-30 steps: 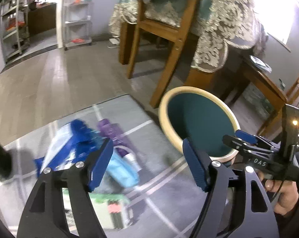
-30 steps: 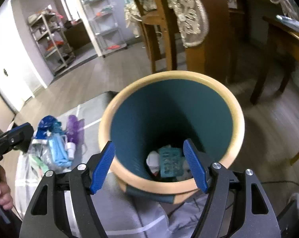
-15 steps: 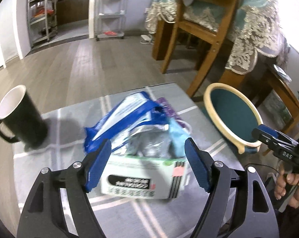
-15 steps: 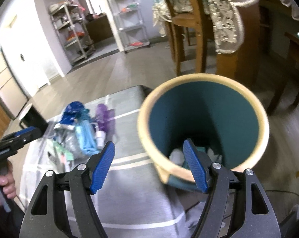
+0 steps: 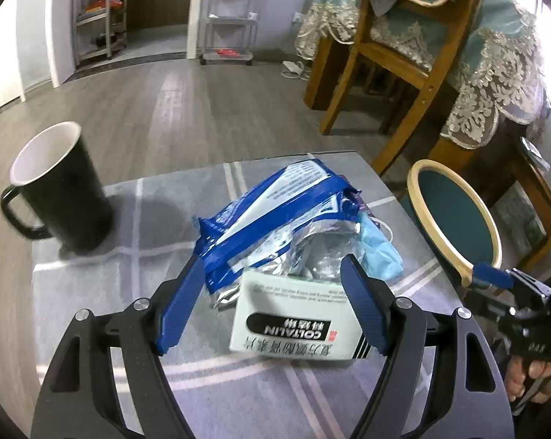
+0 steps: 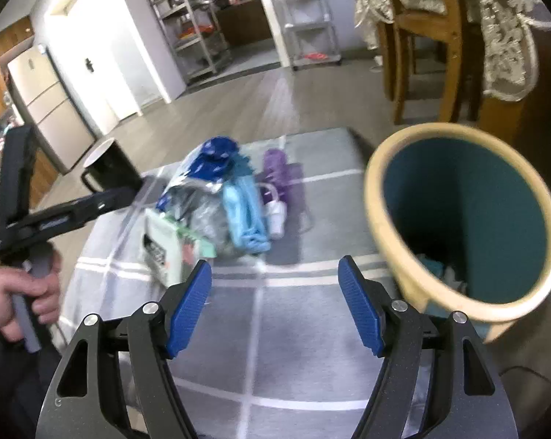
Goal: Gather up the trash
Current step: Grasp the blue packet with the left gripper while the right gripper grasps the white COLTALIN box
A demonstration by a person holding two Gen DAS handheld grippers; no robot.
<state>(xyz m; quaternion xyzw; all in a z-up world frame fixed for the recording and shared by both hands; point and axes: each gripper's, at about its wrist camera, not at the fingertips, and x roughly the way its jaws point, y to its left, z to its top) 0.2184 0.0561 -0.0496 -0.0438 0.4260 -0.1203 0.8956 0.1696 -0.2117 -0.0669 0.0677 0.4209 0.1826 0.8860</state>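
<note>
A pile of trash lies on the grey checked tablecloth [image 5: 147, 219]: a white medicine box [image 5: 297, 323], a blue-and-silver foil bag [image 5: 275, 201], a light blue face mask [image 5: 379, 252] and a purple wrapper [image 6: 275, 168]. My left gripper [image 5: 272, 263] hovers open just over the box and the bag, with its pads clear of both. A round bin [image 5: 433, 163] with a cream rim and a teal inside stands off the table's right edge, with some trash [image 6: 436, 269] at its bottom. My right gripper [image 6: 273, 265] is open and empty over bare cloth, left of the bin.
A black mug [image 5: 61, 197] with a white inside stands at the table's left. Wooden chairs [image 5: 403, 55] and a lace-covered table stand behind the bin. A hand [image 6: 19, 292] grips the left tool's handle. Wood floor and metal shelves lie beyond.
My left gripper swung left from the bin to the trash pile and came closer over the box; the mug came into view. My right gripper moved left from above the bin to over the cloth.
</note>
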